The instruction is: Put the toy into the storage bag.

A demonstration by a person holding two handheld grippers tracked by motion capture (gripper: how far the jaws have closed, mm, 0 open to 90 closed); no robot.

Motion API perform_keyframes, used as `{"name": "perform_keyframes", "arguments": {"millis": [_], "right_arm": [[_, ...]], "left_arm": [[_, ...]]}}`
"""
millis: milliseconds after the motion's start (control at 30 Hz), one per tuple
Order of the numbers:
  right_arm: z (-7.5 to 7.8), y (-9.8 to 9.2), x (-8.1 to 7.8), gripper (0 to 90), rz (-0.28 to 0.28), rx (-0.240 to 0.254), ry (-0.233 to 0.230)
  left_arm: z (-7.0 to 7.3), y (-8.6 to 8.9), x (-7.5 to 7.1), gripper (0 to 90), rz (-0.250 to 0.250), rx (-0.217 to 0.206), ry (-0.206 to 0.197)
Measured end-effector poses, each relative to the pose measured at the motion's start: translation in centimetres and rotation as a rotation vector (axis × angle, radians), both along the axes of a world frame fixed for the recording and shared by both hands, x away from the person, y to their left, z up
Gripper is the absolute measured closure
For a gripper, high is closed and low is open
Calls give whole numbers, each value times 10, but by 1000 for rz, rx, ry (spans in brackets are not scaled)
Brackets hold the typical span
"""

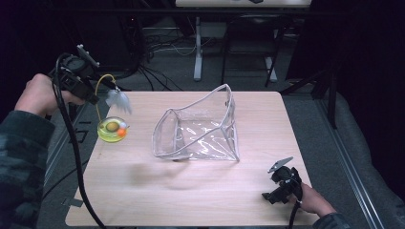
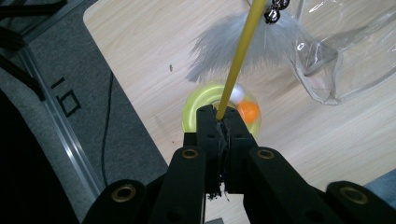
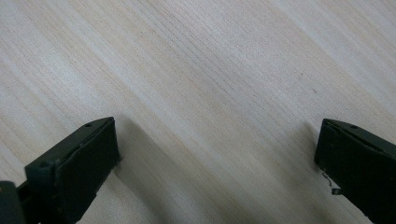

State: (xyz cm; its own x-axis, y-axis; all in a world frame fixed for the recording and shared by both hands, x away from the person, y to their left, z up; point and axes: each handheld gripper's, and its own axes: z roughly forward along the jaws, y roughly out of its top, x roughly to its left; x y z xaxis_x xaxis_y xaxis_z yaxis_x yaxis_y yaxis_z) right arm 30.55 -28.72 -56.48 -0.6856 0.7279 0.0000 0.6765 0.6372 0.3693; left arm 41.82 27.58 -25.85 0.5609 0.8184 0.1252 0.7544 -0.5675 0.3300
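Note:
My left gripper (image 1: 96,97) (image 2: 220,119) is shut on the thin yellow wand (image 1: 97,90) (image 2: 238,60) of a cat toy, above the table's left edge. The wand arcs over to a grey-white feather (image 1: 119,100) (image 2: 243,46) with small bells. Below the jaws is the toy's round yellow base (image 1: 111,129) (image 2: 196,107), holding an orange ball (image 2: 249,111). I cannot tell whether the base rests on the table or hangs just above it. A clear plastic bag (image 1: 200,126) (image 2: 345,56) stands open mid-table. My right gripper (image 1: 269,187) (image 3: 217,149) is open over bare wood at the front right.
The light wooden table (image 1: 191,191) has its left edge just below the toy, with grey floor and a metal rail (image 2: 70,140) beyond. Cables and table legs (image 1: 197,52) lie behind the far edge. A sleeve (image 1: 21,162) comes in at the lower left.

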Motion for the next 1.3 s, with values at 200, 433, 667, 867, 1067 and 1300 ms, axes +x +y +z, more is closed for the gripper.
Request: {"name": "perform_keyframes", "arguments": {"millis": [200, 433, 667, 867, 1067, 1300], "right_arm": [[0, 0, 0, 0, 0, 1, -1], [0, 0, 0, 0, 1, 0, 2], [0, 0, 0, 0, -1, 3, -3], [0, 0, 0, 0, -1, 11, -3], [-1, 0, -1, 0, -4, 14, -6], [-1, 0, 0, 0, 0, 16, -5]], "left_arm": [[11, -2, 3, 883, -4, -2, -15], [21, -4, 4, 883, -9, -10, -24], [29, -9, 4, 883, -20, -12, -37], [37, -14, 6, 883, -33, -3, -48], [44, -21, 10, 883, -41, -8, -56], [57, -35, 14, 882, -69, 10, -66]]}}
